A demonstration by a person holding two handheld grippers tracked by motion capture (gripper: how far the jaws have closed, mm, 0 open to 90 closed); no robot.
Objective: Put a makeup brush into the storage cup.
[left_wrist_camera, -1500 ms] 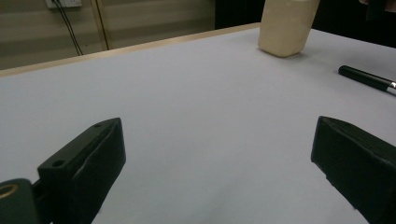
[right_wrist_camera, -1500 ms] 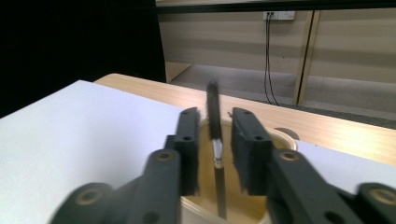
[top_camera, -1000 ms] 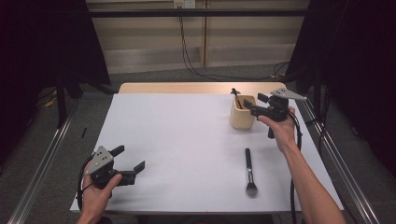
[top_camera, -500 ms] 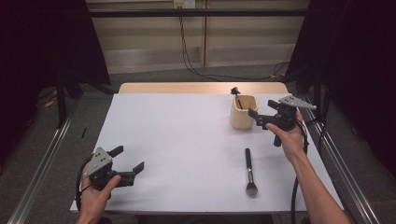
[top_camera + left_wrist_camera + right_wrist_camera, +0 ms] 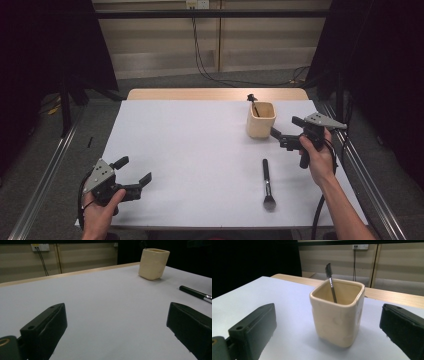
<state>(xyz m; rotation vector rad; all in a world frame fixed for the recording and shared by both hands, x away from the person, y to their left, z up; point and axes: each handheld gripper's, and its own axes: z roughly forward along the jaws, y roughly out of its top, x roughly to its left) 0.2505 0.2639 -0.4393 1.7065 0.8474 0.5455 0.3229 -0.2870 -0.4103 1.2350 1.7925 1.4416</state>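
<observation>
A cream square cup [image 5: 261, 120] stands at the table's far right with a thin dark brush [image 5: 252, 102] leaning inside it. My right gripper [image 5: 284, 126] hangs just right of the cup, pointing at it. Its jaws have just been opening and now stand open with nothing between them. In the right gripper view the cup [image 5: 337, 317] and its brush [image 5: 331, 282] sit a little ahead of the jaws. A black makeup brush [image 5: 267, 182] lies on the table nearer me. My left gripper [image 5: 134, 170] rests open and empty at the near left.
The white table [image 5: 190, 150] has a wooden strip along its far edge. Metal rails run down both sides of the table. Cables hang from a wall socket behind. The left gripper view shows the cup [image 5: 153, 263] and the lying brush [image 5: 195, 293] far off to its right.
My right gripper has drawn back from the cup, to the right and toward me, and its jaws have spread. The thin brush stays in the cup. The left gripper has not moved.
</observation>
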